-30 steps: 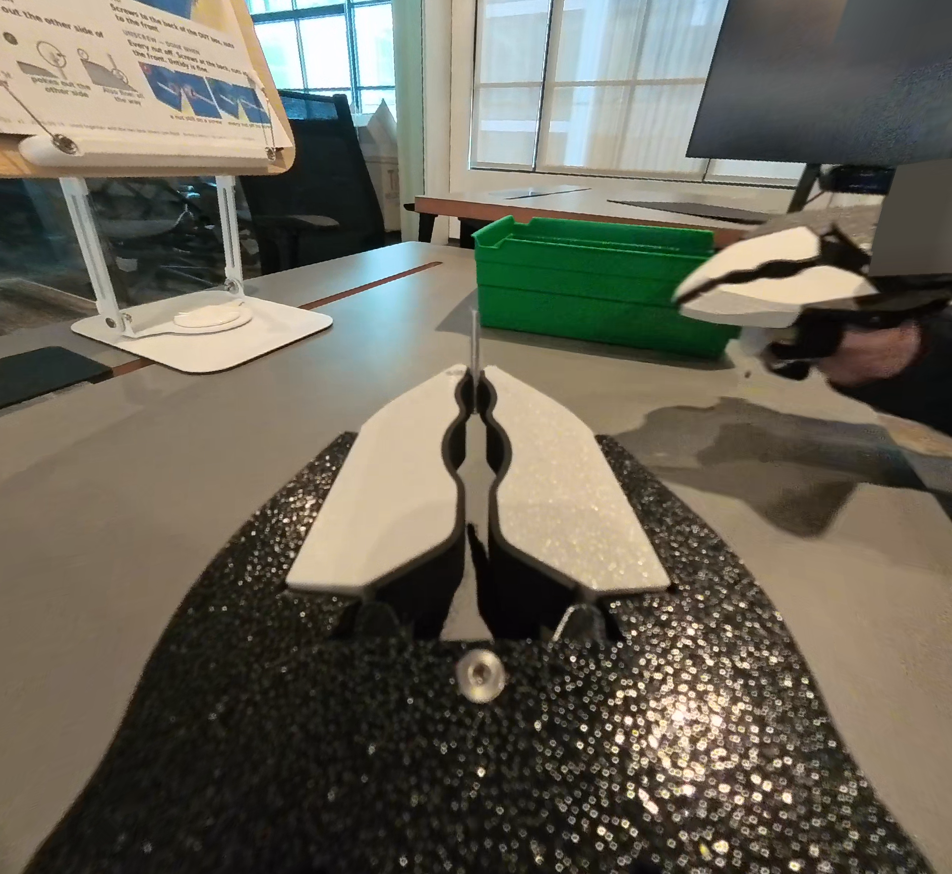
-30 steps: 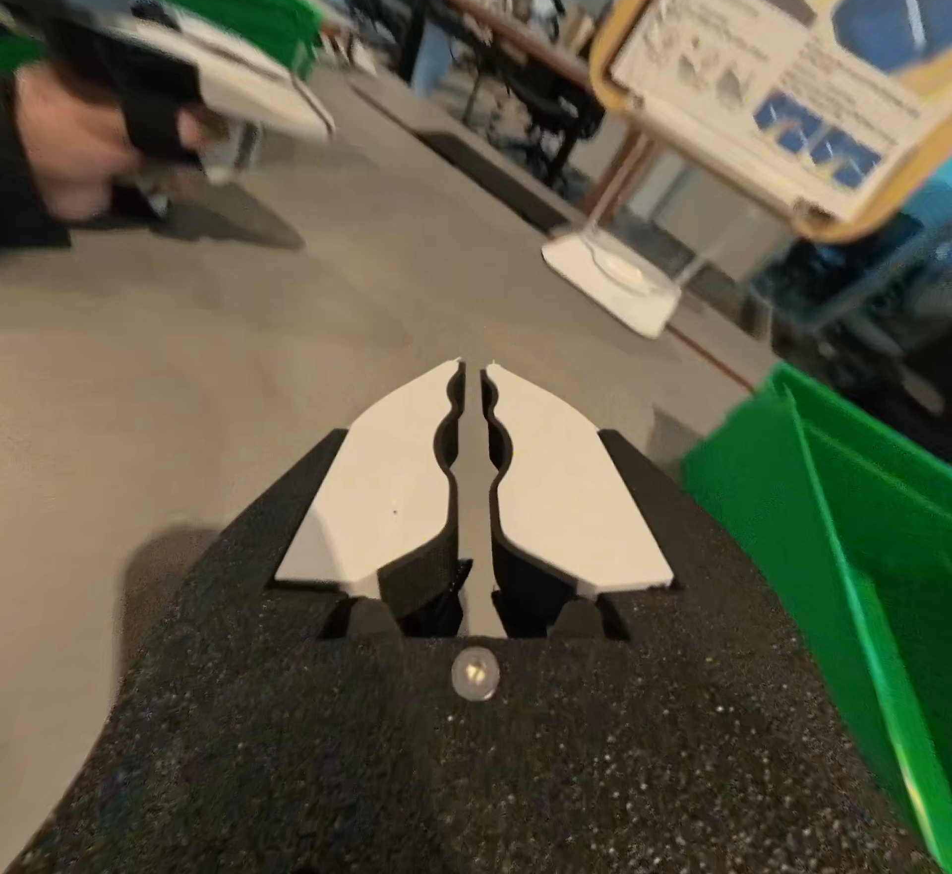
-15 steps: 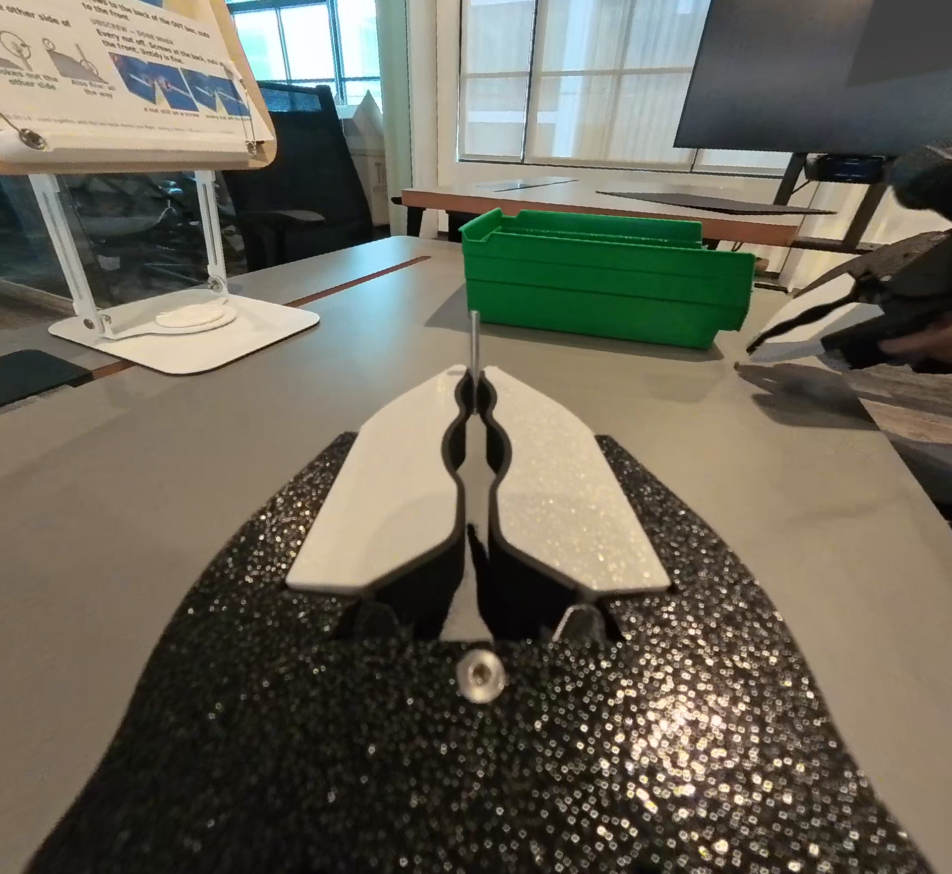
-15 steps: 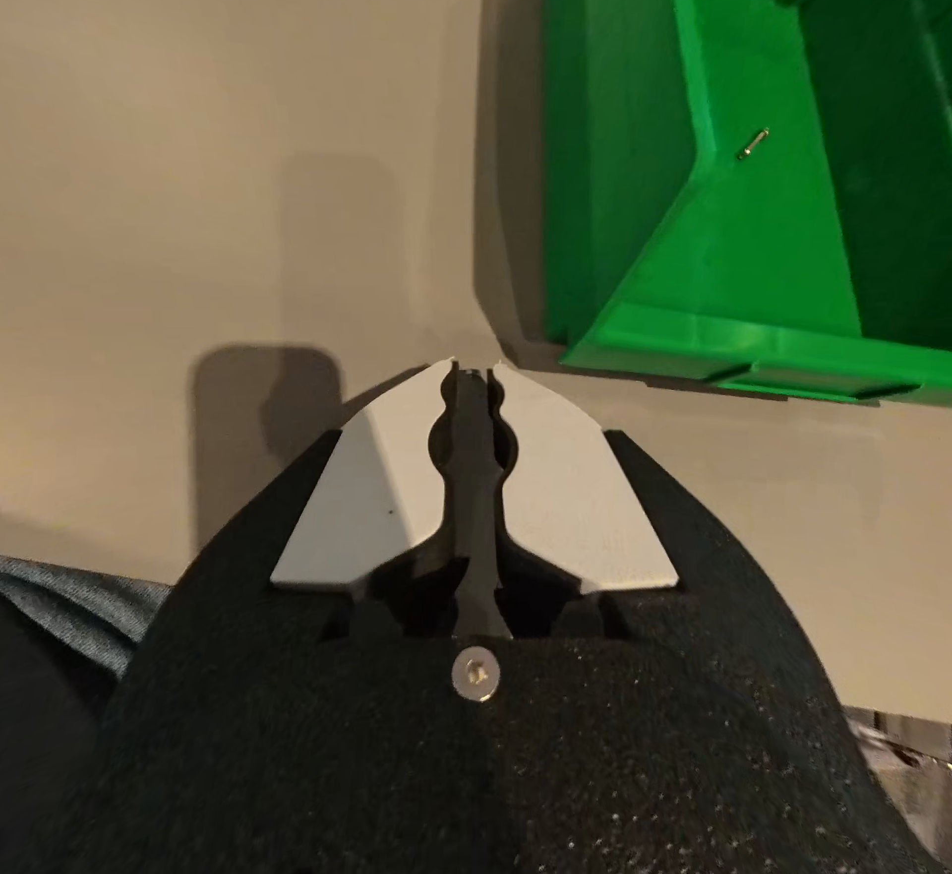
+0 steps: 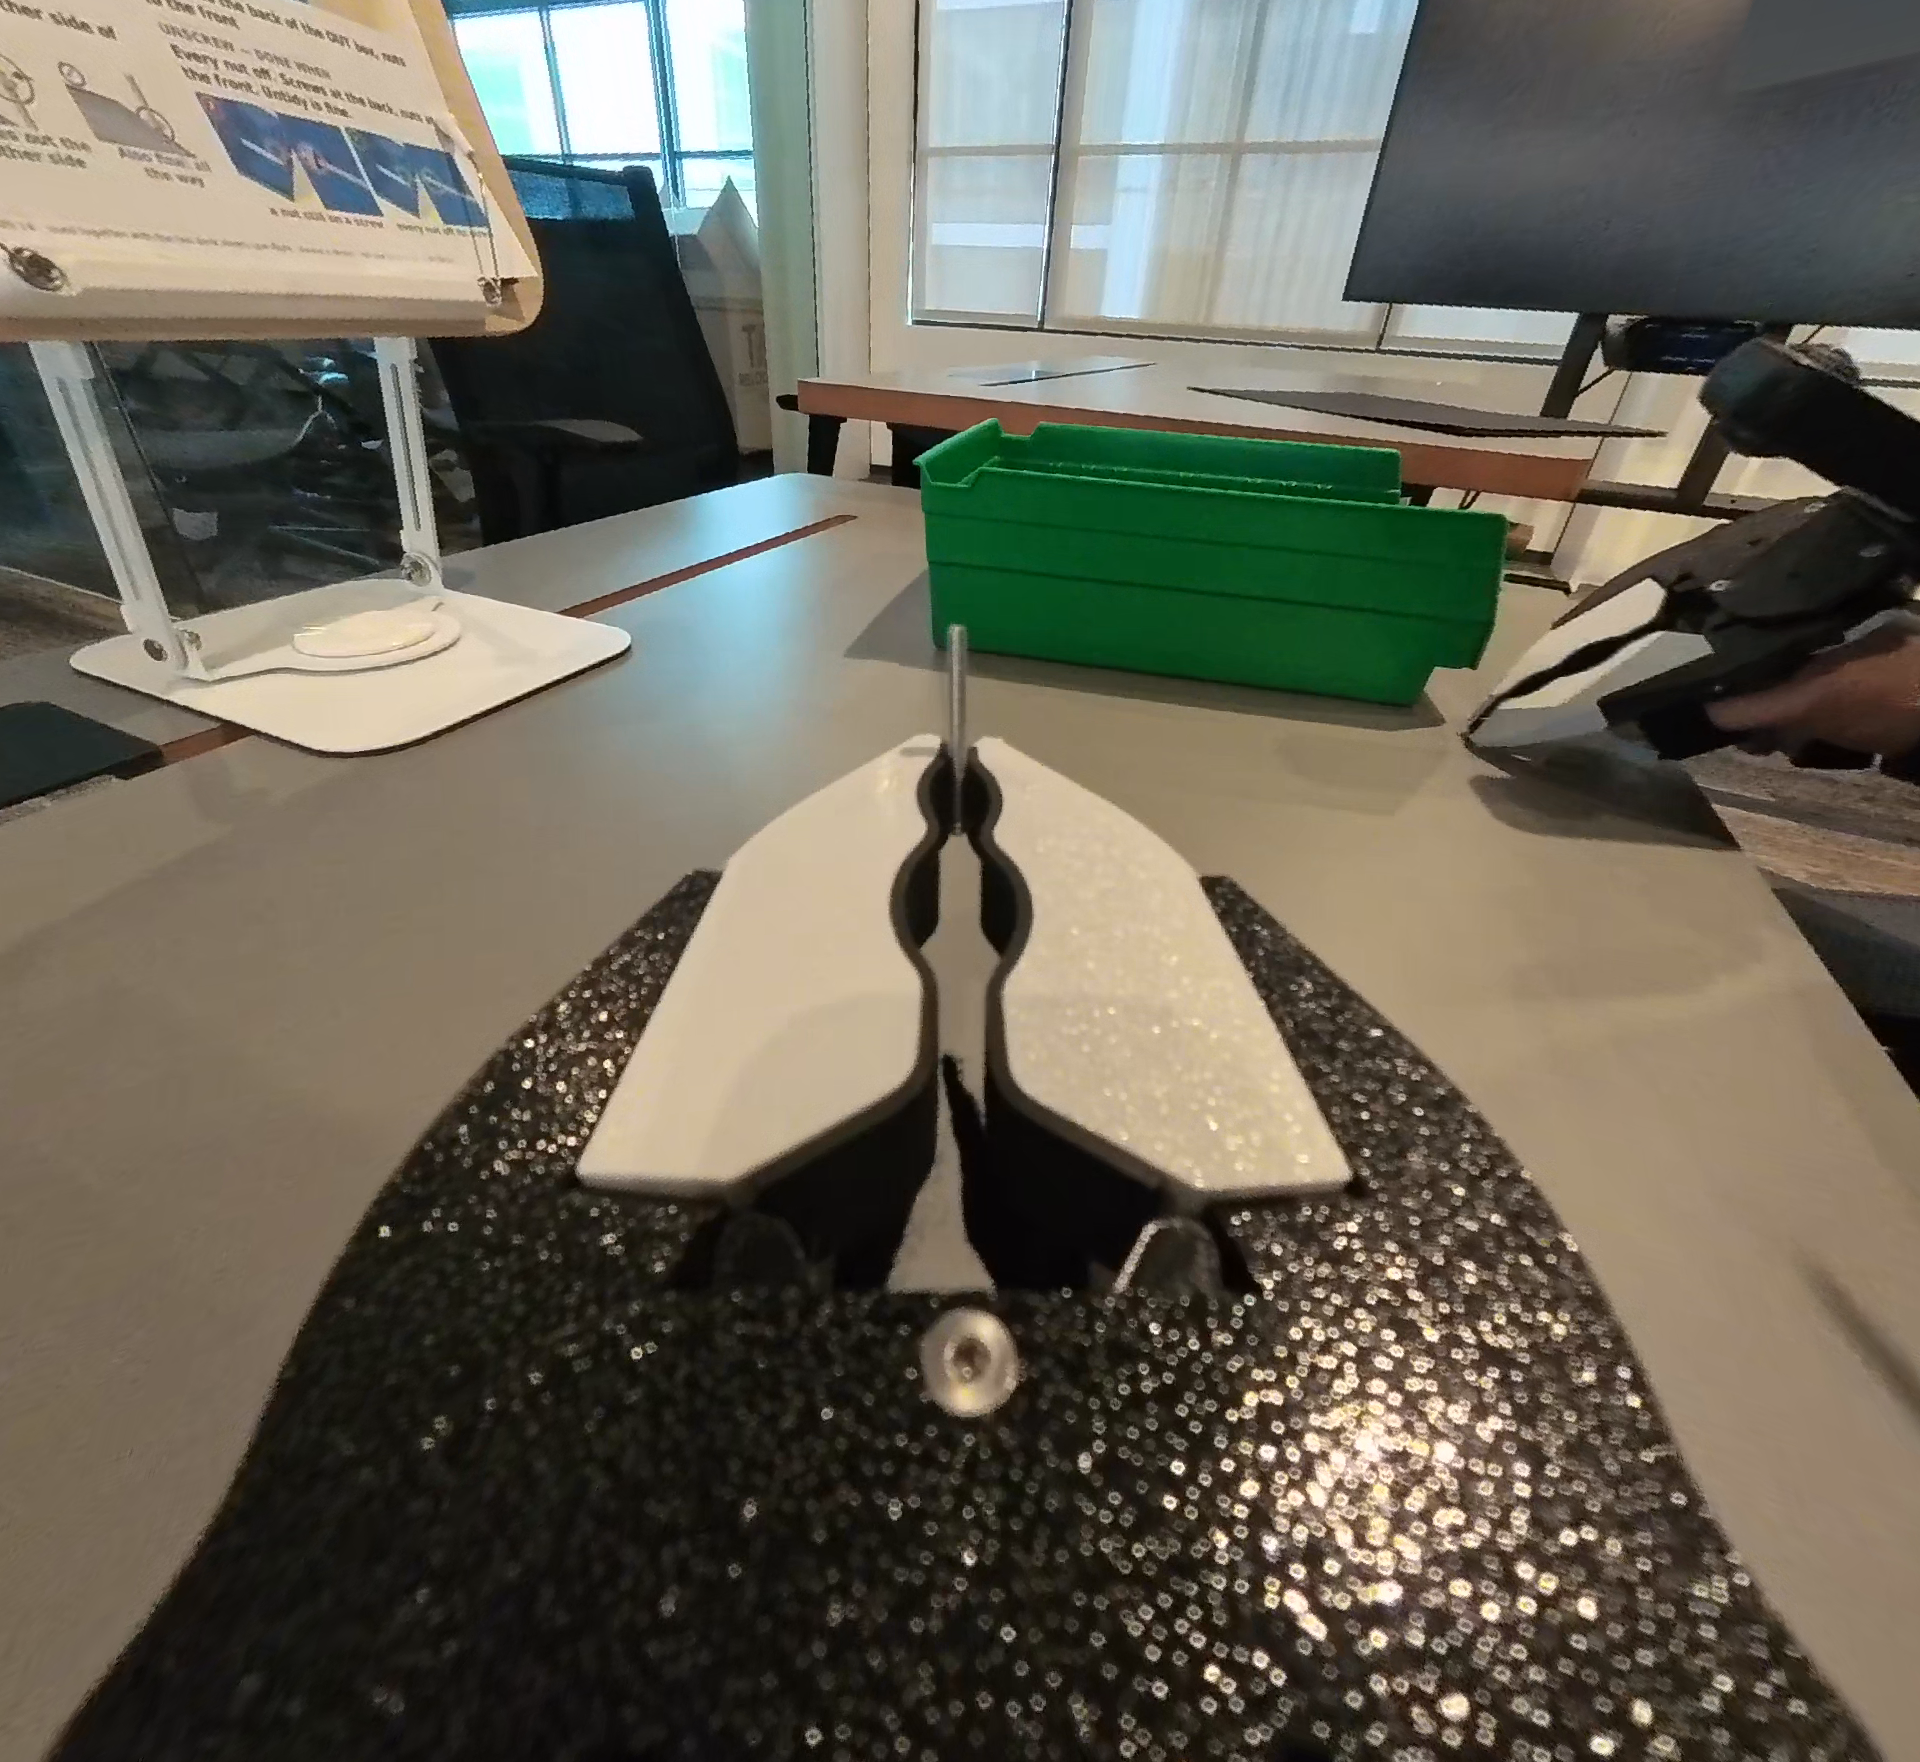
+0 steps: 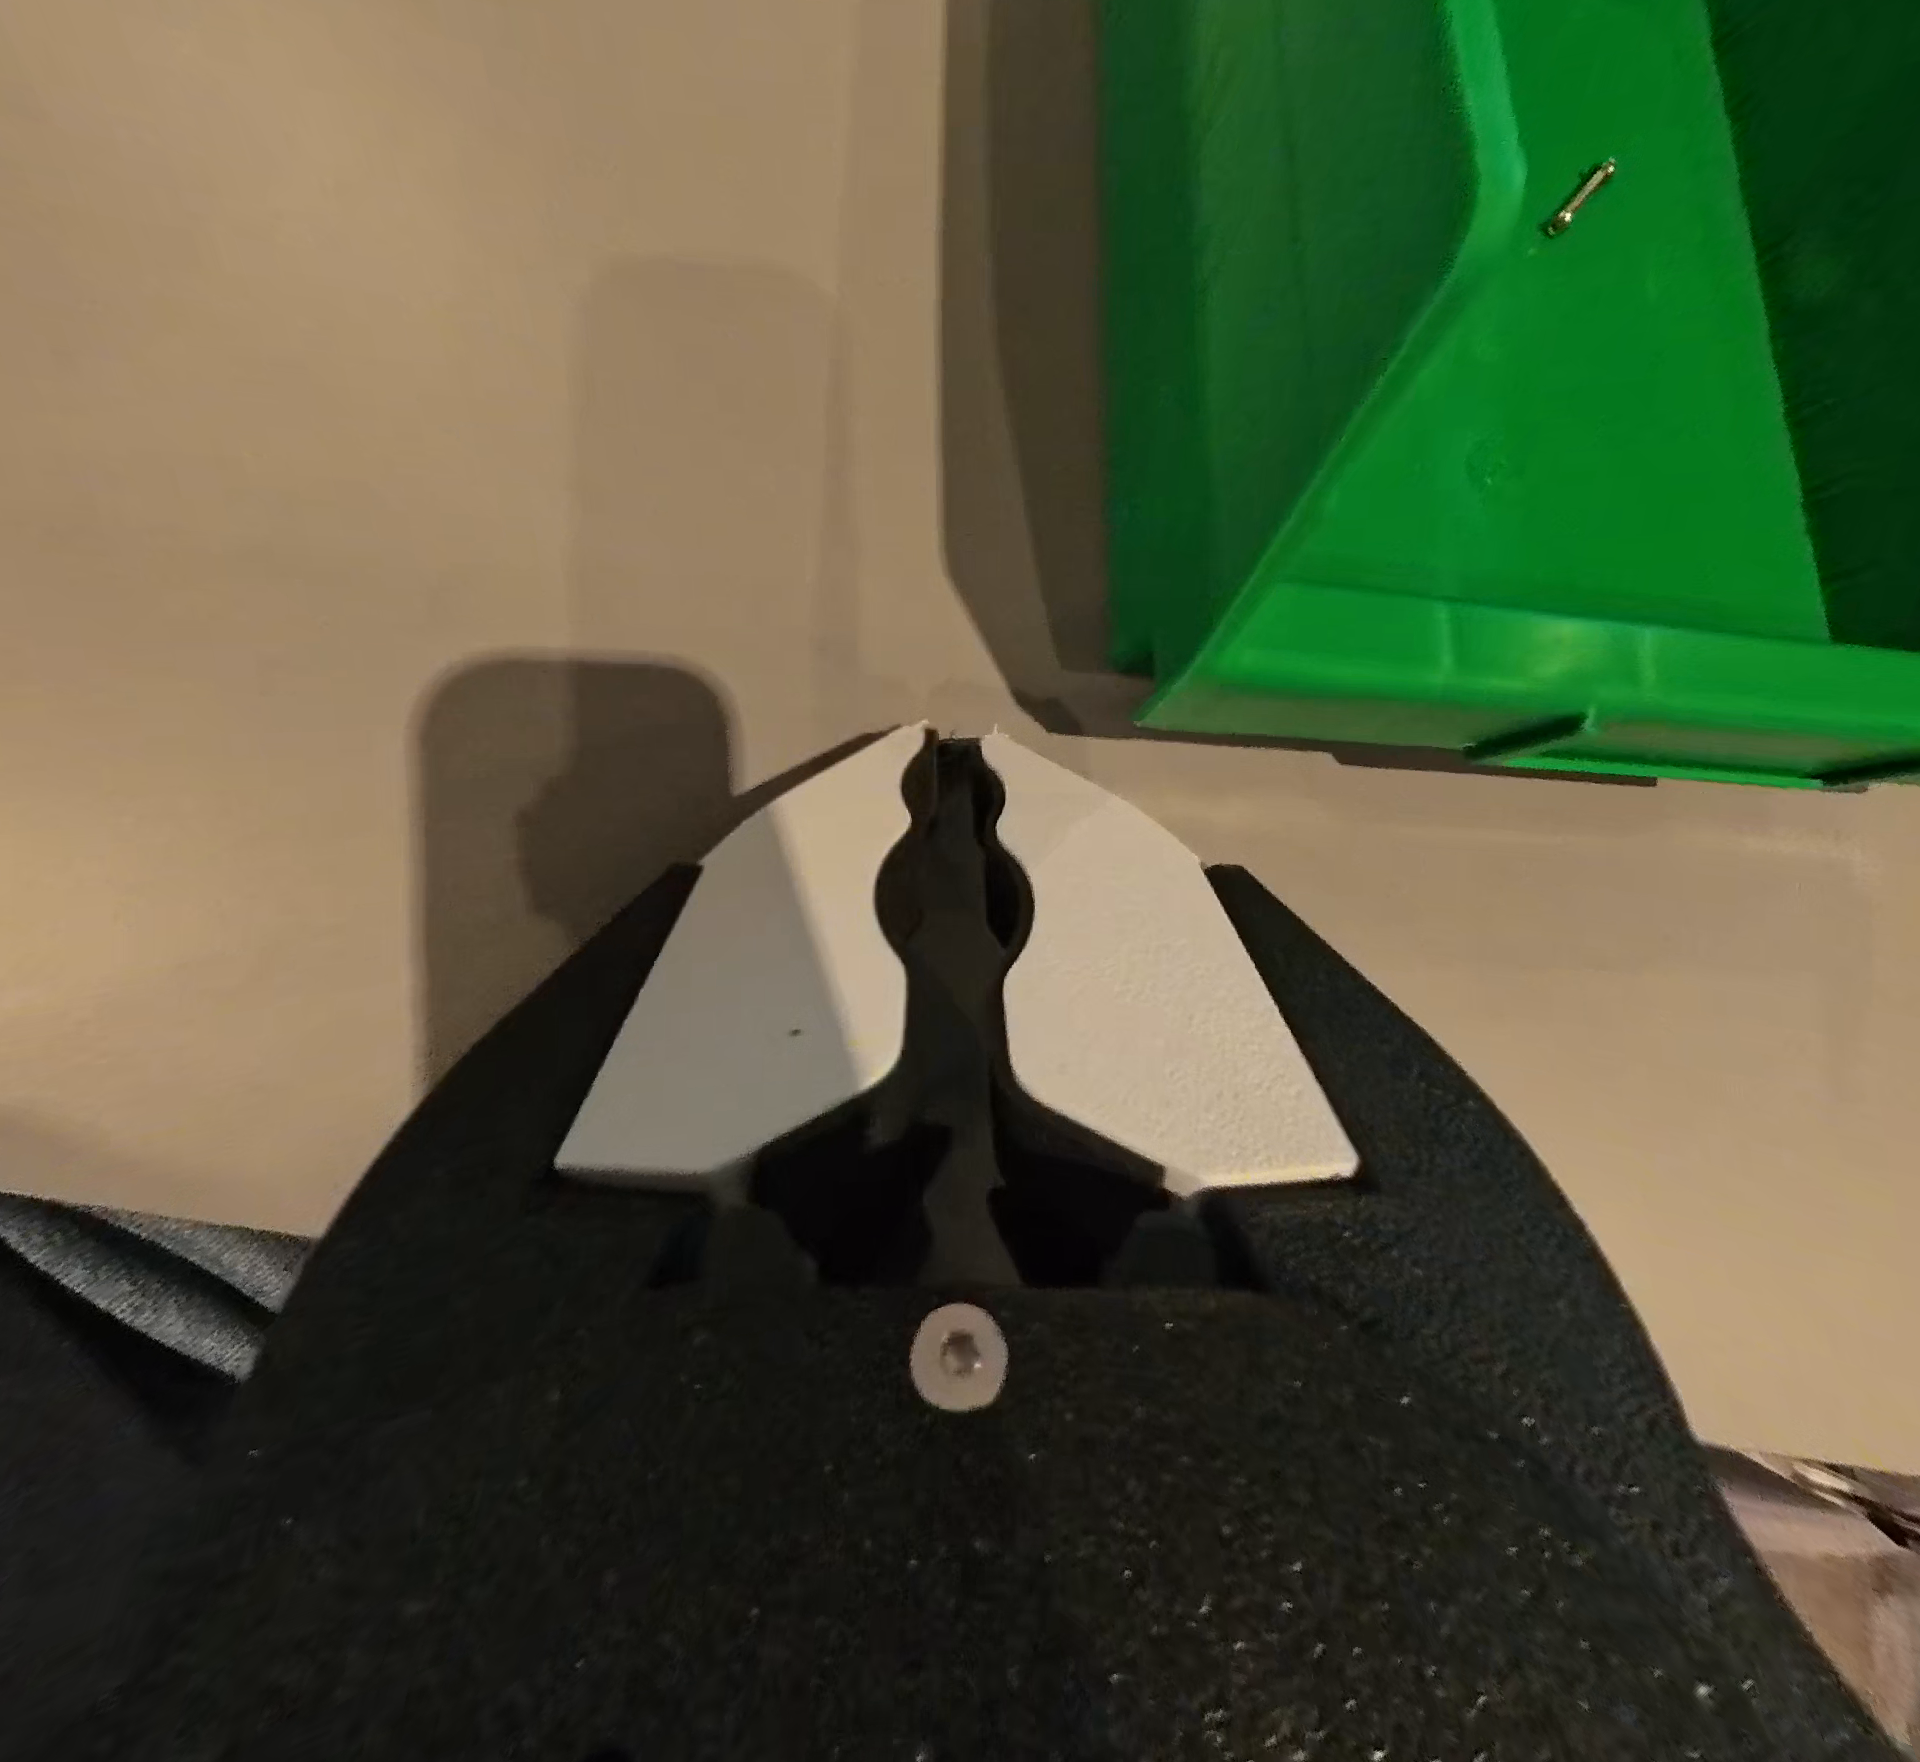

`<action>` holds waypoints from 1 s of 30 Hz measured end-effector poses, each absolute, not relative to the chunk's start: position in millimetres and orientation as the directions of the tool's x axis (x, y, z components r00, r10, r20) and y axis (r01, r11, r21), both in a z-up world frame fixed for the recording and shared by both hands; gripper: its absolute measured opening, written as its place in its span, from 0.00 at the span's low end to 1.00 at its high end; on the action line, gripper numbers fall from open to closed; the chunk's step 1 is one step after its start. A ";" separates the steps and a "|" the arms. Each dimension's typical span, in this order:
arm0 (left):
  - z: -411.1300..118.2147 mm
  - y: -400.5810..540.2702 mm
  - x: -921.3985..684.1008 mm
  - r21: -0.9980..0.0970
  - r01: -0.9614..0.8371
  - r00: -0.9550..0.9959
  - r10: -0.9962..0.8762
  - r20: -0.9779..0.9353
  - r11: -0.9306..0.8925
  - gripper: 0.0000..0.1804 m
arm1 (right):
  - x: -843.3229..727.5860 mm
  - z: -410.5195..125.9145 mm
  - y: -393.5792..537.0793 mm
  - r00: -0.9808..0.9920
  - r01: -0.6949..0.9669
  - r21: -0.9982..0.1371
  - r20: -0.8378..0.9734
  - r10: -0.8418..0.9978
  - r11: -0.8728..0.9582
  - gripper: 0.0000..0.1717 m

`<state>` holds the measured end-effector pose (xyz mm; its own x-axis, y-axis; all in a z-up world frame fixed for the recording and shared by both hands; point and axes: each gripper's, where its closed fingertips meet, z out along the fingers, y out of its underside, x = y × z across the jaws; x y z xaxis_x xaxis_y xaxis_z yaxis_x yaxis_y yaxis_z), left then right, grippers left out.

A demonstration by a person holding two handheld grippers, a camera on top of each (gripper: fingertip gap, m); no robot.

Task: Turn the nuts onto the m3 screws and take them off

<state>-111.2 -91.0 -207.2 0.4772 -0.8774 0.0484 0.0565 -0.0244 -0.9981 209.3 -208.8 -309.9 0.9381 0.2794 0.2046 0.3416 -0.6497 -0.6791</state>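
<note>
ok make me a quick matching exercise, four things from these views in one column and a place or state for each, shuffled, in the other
1. left gripper
2. right gripper
3. green bin
4. white stand base

a. holds one small screw lying on its floor
b. far left on the table
c. clamped on an upright screw
d. pointing down at the table beside the bin's corner

Pairs: 1-c, 2-d, 3-a, 4-b

Bright window daylight, wide-angle edge distortion

A thin screw (image 5: 957, 694) is clamped upright by the left gripper (image 5: 958, 756) (green bin (image 5: 1195, 590) behind).
</note>
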 end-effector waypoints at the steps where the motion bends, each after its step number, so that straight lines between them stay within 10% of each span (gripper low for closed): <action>1: -207.2 -91.1 -111.1 -0.998 0.057 0.476 -0.878 0.049 -0.025 0.01 | 209.0 -309.8 -209.0 0.936 0.347 -0.677 0.211 0.281 -0.649 0.03; 14: -209.1 -92.7 -106.8 -0.999 0.032 0.466 -0.884 0.033 -0.021 0.01 | 17.9 -261.0 -146.9 0.636 0.417 -0.878 0.098 0.765 -0.235 0.03; 30: -233.8 -62.4 -130.1 -0.983 -0.090 0.658 -0.750 0.064 -0.163 0.01 | -102.6 -286.2 -78.2 0.139 0.591 -0.803 0.188 0.972 0.071 0.03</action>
